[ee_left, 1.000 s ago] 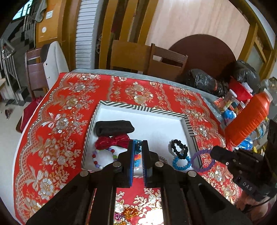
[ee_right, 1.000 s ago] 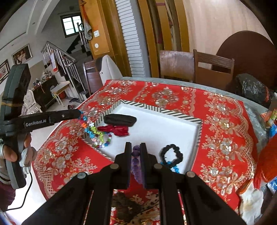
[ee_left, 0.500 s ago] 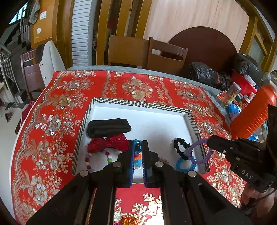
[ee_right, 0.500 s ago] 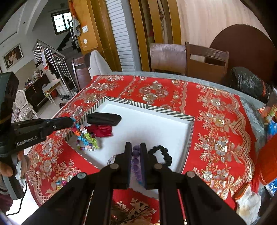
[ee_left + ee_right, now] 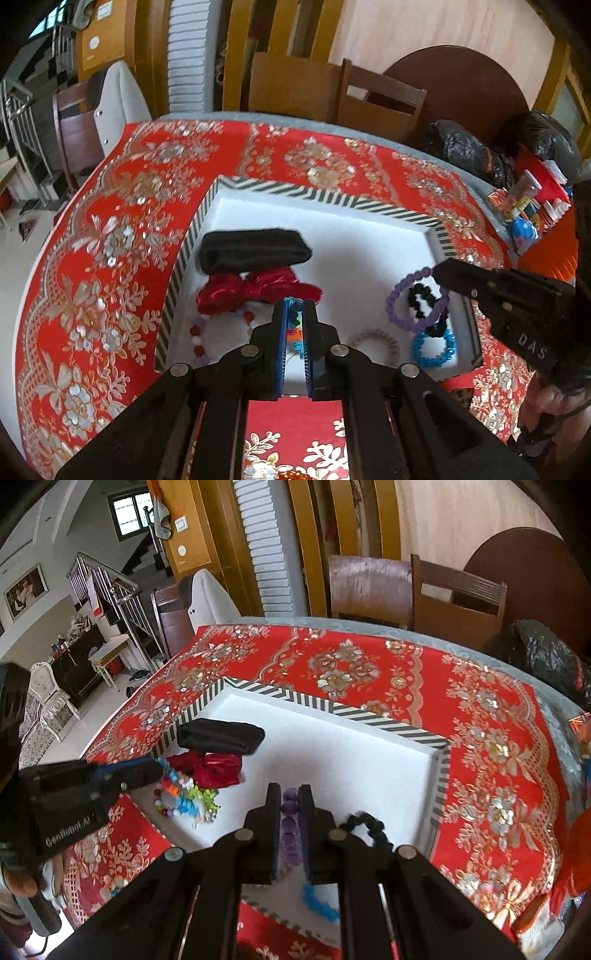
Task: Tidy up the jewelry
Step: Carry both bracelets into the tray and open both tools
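- Jaws of the left gripper (image 5: 294,314) are nearly closed on a multicoloured bead bracelet (image 5: 186,797), which dangles over the near left part of the striped tray (image 5: 321,197).
- The right gripper (image 5: 290,805) pinches a purple bead bracelet (image 5: 415,301) between its narrowly parted fingers, hanging it above the tray's near right corner.
- Below that loop lie a black bead bracelet (image 5: 424,299) and a blue bead bracelet (image 5: 432,347), with a pale ring bracelet (image 5: 376,341) just beside them.
- Near the left wall sit a red-and-white bead bracelet (image 5: 201,341), then a red bow (image 5: 255,288), then a black folded band (image 5: 255,249).
- The tray rests on a red floral tablecloth (image 5: 110,240); wooden chairs (image 5: 332,88) stand beyond it.
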`<state>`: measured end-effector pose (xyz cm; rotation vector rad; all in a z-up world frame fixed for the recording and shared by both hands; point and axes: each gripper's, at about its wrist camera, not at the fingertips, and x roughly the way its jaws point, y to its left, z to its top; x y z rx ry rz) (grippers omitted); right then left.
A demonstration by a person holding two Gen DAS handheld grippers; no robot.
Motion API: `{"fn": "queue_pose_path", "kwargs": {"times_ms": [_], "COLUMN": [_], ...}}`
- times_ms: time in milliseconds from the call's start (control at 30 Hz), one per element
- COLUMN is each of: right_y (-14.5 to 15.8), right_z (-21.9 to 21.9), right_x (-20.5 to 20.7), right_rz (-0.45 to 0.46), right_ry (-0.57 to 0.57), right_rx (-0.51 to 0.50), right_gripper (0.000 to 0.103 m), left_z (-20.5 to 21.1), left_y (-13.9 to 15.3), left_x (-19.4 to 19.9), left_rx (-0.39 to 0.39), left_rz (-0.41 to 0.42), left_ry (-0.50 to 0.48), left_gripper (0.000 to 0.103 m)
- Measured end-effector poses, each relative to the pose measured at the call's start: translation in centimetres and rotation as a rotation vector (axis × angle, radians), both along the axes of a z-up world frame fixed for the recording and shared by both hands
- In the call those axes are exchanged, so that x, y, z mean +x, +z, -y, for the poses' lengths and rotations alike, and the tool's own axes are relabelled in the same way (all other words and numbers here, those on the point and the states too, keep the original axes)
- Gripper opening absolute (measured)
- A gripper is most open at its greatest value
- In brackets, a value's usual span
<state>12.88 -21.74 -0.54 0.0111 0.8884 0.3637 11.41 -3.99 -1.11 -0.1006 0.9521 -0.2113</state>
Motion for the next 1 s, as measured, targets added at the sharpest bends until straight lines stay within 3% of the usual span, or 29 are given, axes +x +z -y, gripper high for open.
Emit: {"fn": "queue_pose_path", "kwargs": {"times_ms": [167,500,700,900,1000], "right_y": [-1.8,-6.8,-7.7,-6.5,-5.9], "right_z": [-0.3,3.2,2.5,2.0,2.2], "right_x": [2.0,4.2,4.0,2.9,2.1], "right_rz": [-0.022,-0.124,-0.139,-0.119,-0.114], "right_ry": [-0.02,-0.163,-0.135,-0.114,-0.116], "right_rx": [-0.008,-0.031,-0.043,-0.028,-0.015], "right_gripper": [0.009,0.009,0.01,0.032,0.038], "left_z": [-0.6,0.1,0.9,1.2,1.3], "left_y": [-1.4,-3.1,-3.4,-3.0,-2.7], "left_x": [0.0,0.0,-0.2,-0.7,-1.1], "left_rx": [0.005,-0.005,0.007,0.022,0.035], "left_rz": [-0.032,-0.071,-0.072,-0.058,-0.046], "left_ry": [0.016,0.011,0.004,-0.004,-0.006], "left_gripper": [0.019,0.019,0.019,0.02,0.032]}}
